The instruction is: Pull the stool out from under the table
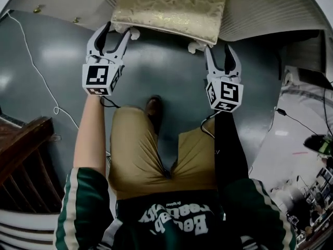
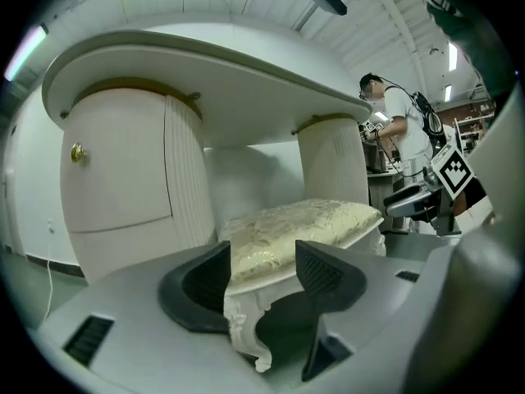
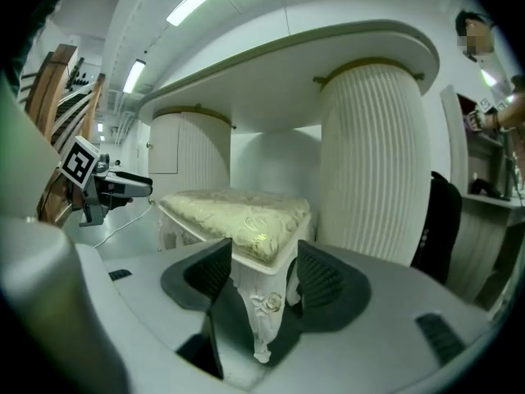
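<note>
Your left gripper (image 1: 117,30) and right gripper (image 1: 218,51) each have their jaws open around a near corner leg of the stool (image 1: 169,7). The stool stands between the counter's (image 2: 205,72) pedestals, partly under its top.

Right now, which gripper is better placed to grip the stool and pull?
Right, slightly. The right gripper has a leg of the stool centred between open jaws; the left gripper, also open, has its leg close to one jaw.
</note>
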Tool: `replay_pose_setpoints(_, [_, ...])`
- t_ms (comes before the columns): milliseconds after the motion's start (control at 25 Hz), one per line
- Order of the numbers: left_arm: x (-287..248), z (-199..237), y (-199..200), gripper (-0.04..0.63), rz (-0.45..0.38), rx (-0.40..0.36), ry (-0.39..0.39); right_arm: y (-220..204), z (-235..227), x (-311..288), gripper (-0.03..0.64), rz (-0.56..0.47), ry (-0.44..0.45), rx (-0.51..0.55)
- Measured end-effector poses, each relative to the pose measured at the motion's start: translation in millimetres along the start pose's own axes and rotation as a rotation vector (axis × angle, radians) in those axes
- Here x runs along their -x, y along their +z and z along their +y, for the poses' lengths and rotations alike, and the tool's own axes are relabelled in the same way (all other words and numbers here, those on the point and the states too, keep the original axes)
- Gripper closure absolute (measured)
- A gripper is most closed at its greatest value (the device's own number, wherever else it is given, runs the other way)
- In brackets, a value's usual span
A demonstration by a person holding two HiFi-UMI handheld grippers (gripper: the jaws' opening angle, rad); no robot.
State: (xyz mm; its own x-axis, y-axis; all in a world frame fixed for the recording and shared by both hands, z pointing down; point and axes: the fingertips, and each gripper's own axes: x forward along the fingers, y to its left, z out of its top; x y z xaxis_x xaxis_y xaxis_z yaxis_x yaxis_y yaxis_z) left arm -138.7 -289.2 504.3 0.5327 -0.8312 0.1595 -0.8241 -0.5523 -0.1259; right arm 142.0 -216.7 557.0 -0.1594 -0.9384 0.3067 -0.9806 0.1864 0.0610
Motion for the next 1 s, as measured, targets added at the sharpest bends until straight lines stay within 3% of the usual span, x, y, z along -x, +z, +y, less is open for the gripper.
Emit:
replay_pose_setpoints(240, [-14,10,-65,0.305,0.023,0.038,0.024,-52,4,-36,0.308,-0.010,0.031,-0.004])
replay_pose_setpoints(400, [-30,12,-99,0.269,0.036,0.073,0.014,-63,2,-50,0.335,-0.060,0.038,-0.033])
replay_pose_setpoints(640, [-44,34,-99,0.255,-0.002,0.088,0.045,-56,-8,-39,0.380,-0.102,0.034,0.032])
replay_pose_setpoints(800, [-56,39,-100,0.249,0.017,0.132,-0.046,-48,-6,-39,0.357,-0.095,0.107,0.052])
replay_pose_setpoints(1000, [-57,36,-97,0.265,0.020,0.126,-0.076,-44,11,-53,0.331,-0.078,0.175,0.072])
